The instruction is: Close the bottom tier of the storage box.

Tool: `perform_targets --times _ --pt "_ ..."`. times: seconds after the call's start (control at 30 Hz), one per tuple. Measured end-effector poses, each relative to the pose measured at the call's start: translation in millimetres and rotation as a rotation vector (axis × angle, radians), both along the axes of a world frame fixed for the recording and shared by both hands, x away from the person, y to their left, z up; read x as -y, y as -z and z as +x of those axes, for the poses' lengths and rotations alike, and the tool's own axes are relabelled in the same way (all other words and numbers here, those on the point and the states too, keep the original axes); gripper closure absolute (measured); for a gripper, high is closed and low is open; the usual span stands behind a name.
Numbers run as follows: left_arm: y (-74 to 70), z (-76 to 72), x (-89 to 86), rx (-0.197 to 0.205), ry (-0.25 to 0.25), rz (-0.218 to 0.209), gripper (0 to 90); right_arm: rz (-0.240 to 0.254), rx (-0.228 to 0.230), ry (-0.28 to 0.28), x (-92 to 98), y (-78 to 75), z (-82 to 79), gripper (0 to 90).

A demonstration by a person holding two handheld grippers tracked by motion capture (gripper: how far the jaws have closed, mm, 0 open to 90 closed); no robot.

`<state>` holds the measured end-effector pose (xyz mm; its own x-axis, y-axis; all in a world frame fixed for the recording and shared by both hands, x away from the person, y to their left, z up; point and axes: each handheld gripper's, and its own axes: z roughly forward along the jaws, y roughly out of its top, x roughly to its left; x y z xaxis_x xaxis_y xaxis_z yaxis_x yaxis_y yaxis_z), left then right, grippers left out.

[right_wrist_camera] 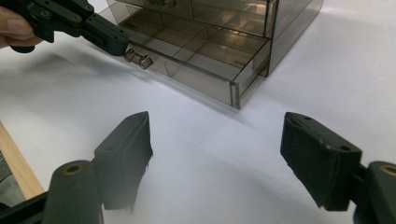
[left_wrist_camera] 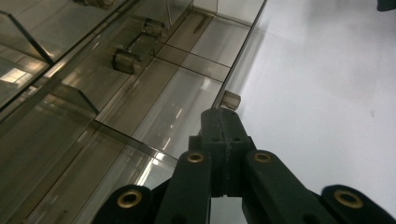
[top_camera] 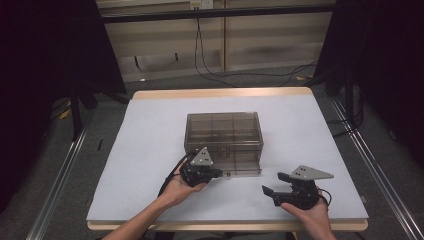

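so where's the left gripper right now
In the high view the left gripper sits left of centre, jaws shut at the open bottom drawer of the smoky box.

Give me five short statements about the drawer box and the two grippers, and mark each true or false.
1. The bottom drawer of the smoky clear drawer box is pulled out. True.
2. The left gripper is wide open. False: its fingers are shut, at the drawer's front edge.
3. The right gripper holds the drawer handle. False: it is open over the bare white table, apart from the box.
4. The open drawer has dividers. True.
5. The box lies on its side. False: it stands upright.
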<state>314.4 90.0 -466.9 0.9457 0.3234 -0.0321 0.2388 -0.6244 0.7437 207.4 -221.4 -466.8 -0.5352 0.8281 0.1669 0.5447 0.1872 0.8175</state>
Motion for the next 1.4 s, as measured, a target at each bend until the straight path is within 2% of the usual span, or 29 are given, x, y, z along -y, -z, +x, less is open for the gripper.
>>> perform_targets --times 0.07,0.27,0.33,0.57,1.0,1.13,1.27,1.3,1.4 --pt "0.6 0.8 0.4 -0.002 0.004 -0.009 90.0 0.000 0.001 0.000 0.3 0.1 0.2 24.6" --pt "-0.1 0.4 0.3 0.005 0.002 0.005 90.0 0.001 0.001 0.000 0.5 0.0 -0.2 24.6" --pt "0.6 0.9 0.8 0.002 -0.007 -0.009 90.0 0.001 0.001 0.001 0.7 -0.1 -0.1 24.6" --pt "1.0 6.1 -1.6 -0.005 -0.031 -0.011 90.0 0.002 0.000 -0.002 0.0 0.0 0.1 24.6" --pt "1.2 6.6 -2.2 0.001 -0.023 -0.002 90.0 0.004 -0.003 0.001 0.7 0.0 -0.1 24.6" --pt "2.7 6.4 -1.3 0.002 -0.027 -0.019 90.0 0.003 -0.002 -0.001 0.3 0.3 0.4 24.5" --pt "2.8 6.5 -0.8 0.009 -0.045 -0.015 90.0 0.004 -0.003 -0.001 0.1 0.3 0.4 24.5" --pt "3.2 6.9 -0.8 0.001 -0.052 -0.026 90.0 0.006 -0.002 0.000 0.1 0.0 0.3 24.4" --pt "3.0 7.3 -1.6 0.000 -0.048 -0.015 90.0 0.005 -0.002 0.000 0.5 0.2 0.4 24.5"
